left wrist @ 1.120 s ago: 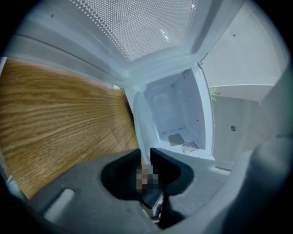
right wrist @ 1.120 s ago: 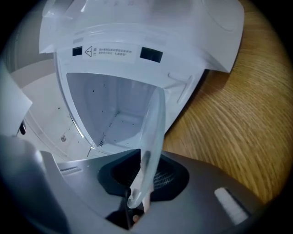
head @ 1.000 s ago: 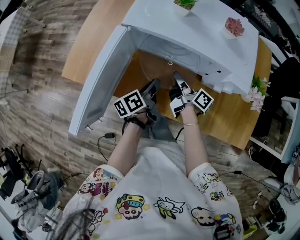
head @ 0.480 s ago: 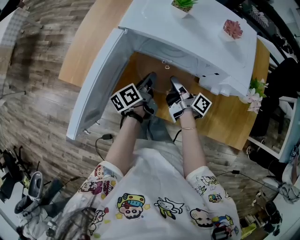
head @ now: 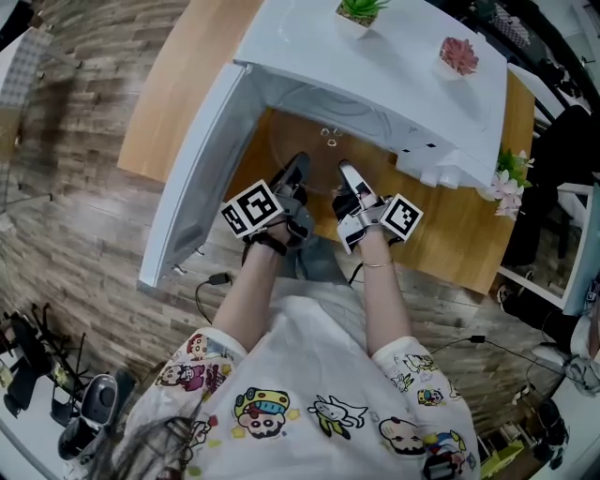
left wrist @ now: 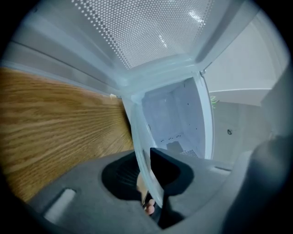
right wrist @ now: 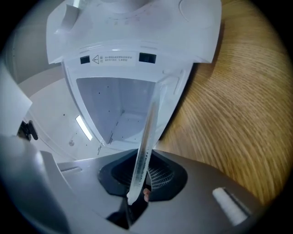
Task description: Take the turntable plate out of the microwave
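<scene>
The clear glass turntable plate (head: 317, 150) lies flat at the mouth of the open white microwave (head: 394, 66), over the wooden table (head: 178, 84). My left gripper (head: 298, 172) is shut on its near rim; its jaws have just been closing with the plate between them. In the left gripper view the rim (left wrist: 141, 137) runs edge-on between the left gripper's (left wrist: 151, 183) dark pads. My right gripper (head: 345, 173) is shut on the rim a little to the right, having just eased slightly. The right gripper view shows the plate (right wrist: 147, 132) edge-on in the right gripper (right wrist: 137, 187).
The microwave door (head: 202, 169) hangs open to the left, close to my left arm. A green plant (head: 361, 9) and a pink one (head: 459, 53) stand on the microwave's top. Flowers (head: 511, 183) sit at the table's right edge. A cable (head: 211, 281) lies on the floor.
Both grippers stay at the microwave's opening with the plate's rim between their jaws. Only the head view has shifted slightly.
</scene>
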Demonstrator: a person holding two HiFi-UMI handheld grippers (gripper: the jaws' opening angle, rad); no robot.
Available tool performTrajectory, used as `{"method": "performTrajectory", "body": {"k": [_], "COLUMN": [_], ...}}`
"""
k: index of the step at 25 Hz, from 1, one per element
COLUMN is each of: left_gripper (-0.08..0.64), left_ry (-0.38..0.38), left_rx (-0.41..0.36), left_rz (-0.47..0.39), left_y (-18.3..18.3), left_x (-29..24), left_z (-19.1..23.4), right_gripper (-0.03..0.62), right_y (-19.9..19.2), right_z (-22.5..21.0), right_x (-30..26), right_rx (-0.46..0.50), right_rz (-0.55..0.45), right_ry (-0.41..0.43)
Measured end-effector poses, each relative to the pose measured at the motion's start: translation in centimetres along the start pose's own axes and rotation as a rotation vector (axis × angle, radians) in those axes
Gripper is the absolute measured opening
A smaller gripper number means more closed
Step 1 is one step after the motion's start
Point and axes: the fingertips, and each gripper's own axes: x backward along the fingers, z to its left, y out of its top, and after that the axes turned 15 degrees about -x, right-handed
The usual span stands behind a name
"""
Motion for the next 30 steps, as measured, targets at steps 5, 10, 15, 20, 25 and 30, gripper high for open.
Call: {"method": "performTrajectory", "body": {"k": [5, 10, 15, 20, 25, 30], "left_gripper": [0.055, 0.055, 0.054, 0.052, 0.052, 0.052], "left_ry": [-0.019, -0.041, -0.058, -0.060, -0.055, -0.046], "left_rx": [-0.009, -0.026, -0.040, -0.045, -0.061, -0.055], "left_rz": [0.006, 0.022, 0.024, 0.012, -0.023, -0.064], "left_y": [0.1, -0.1, -0.3, -1.1, -1.2, -2.2], "left_x": [0.6, 1.3, 2.0, 2.7, 4.1, 5.9], "left_z": [-0.5, -0.9, -1.6, -2.4, -3.9, -5.4], "right_gripper": [0.057, 0.058, 0.060, 0.060, 0.060, 0.060], "right_y": [-0.6, -1.3, -1.9, -2.4, -3.3, -4.4], "right_z": [0.5, 0.7, 0.9, 1.3, 2.4, 3.5], "right_x": [0.5, 1.1, 2.0, 3.2, 4.3, 6.0], "right_rx": [0.017, 0.031, 0.041, 0.037, 0.034, 0.052], "right_rz": [-0.019, -0.043, -0.060, -0.062, -0.039, 0.008], "right_ry": [0.011, 0.030, 0.049, 0.058, 0.071, 0.076]}}
